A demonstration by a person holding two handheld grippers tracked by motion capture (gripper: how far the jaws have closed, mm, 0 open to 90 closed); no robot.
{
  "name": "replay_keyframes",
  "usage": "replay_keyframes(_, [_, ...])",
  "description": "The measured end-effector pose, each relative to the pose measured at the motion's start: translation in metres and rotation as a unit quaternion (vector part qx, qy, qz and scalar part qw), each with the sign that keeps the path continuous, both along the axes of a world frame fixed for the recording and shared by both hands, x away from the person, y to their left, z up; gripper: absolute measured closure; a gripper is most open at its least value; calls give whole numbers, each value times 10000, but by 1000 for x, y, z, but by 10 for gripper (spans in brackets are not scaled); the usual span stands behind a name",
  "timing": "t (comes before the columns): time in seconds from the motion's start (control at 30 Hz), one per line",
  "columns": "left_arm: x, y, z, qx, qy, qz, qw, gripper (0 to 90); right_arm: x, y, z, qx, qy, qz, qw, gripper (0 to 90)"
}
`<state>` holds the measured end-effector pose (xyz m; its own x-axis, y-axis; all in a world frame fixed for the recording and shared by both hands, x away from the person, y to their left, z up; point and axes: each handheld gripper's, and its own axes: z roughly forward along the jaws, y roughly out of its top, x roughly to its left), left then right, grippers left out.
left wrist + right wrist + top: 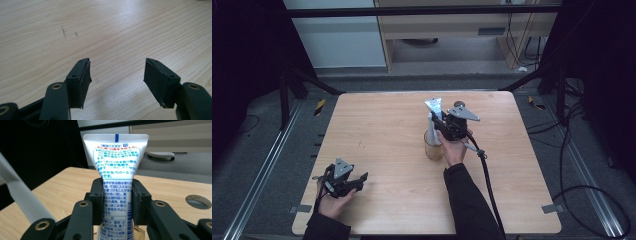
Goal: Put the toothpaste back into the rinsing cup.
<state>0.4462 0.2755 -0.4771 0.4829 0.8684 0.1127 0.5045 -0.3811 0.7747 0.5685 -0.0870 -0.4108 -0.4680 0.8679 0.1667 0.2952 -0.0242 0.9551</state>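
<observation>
- The right tongs (435,121) pinch a white tube (433,111) printed with blue and red text; in the right gripper view the two black jaws press against the tube (116,167) from either side, about midway along its length.
- The tube stands upright between those jaws, its flat crimped end uppermost and well above them, its lower end going down into a clear glass cup (433,146) directly below the right tongs.
- The person's right hand (453,147) holds the gripper just beside the cup, and a black cable (486,172) trails back from it along the dark sleeve (467,200).
- A second pale strip (20,192) rises at a slant to the left of the right tongs in the right gripper view; what it is cannot be told.
- The left tongs (357,180) are spread wide with nothing between them; in the left gripper view the pads (81,80) hang just over bare wood.
- The left tongs sit well apart from the right tongs and the tube, near the front left of the light wooden table (382,135), held in the left hand (332,200).
- Ahead of the left tongs the table (120,27) shows a few short dark scuff marks (63,32) and a faint curved line.
</observation>
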Motion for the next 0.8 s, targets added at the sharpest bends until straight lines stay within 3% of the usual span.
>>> replay_keyframes(0.5, [0,-1,0,1,-5,5,10000,370,-9,-8,-6,-433,428,220,9979,654])
replay_keyframes(0.67, [0,-1,0,0,-5,7,10000,370,-13,-11,-8,-747,603,358,9947,617])
replay_keyframes(0.8, [-1,-1,0,10,-13,4,10000,371,-15,-10,-11,-1131,756,445,9897,564])
